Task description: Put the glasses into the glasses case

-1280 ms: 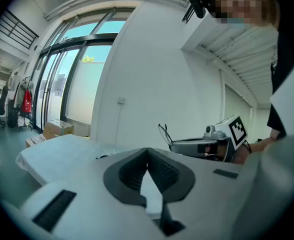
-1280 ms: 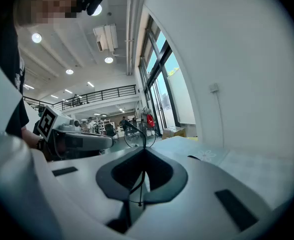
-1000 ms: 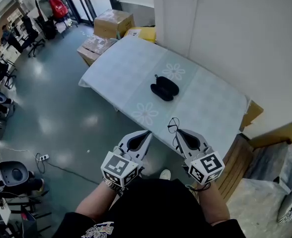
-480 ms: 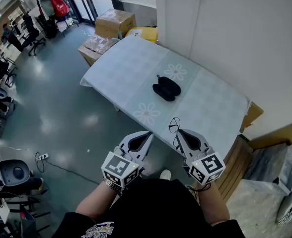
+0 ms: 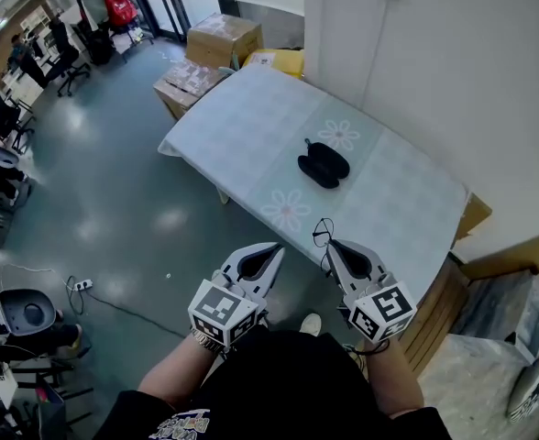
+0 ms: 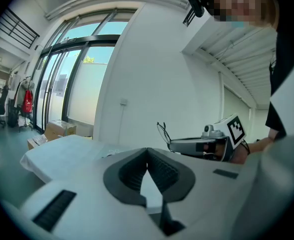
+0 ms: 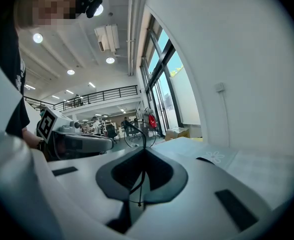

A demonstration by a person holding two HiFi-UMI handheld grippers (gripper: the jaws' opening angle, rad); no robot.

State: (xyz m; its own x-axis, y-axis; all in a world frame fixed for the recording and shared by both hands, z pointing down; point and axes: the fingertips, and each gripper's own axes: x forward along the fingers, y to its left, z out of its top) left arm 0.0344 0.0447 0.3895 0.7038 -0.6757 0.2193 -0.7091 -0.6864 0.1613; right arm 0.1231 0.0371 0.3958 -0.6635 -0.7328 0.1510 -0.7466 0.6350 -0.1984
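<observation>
Head view: high, steeply down, table (image 5: pixel 242 126) upper centre. Gripper views: low, toward table; right gripper (image 6: pixel 173 144) centre-right, left gripper (image 7: pixel 109 143) centre-left.

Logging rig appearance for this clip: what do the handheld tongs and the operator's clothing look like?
Both the left tongs and right tongs are light grey, tapering shells with dark ribbed pads inside. Each carries a white cube printed with black square markers. The person wears a black short-sleeved top with pale print.
</observation>
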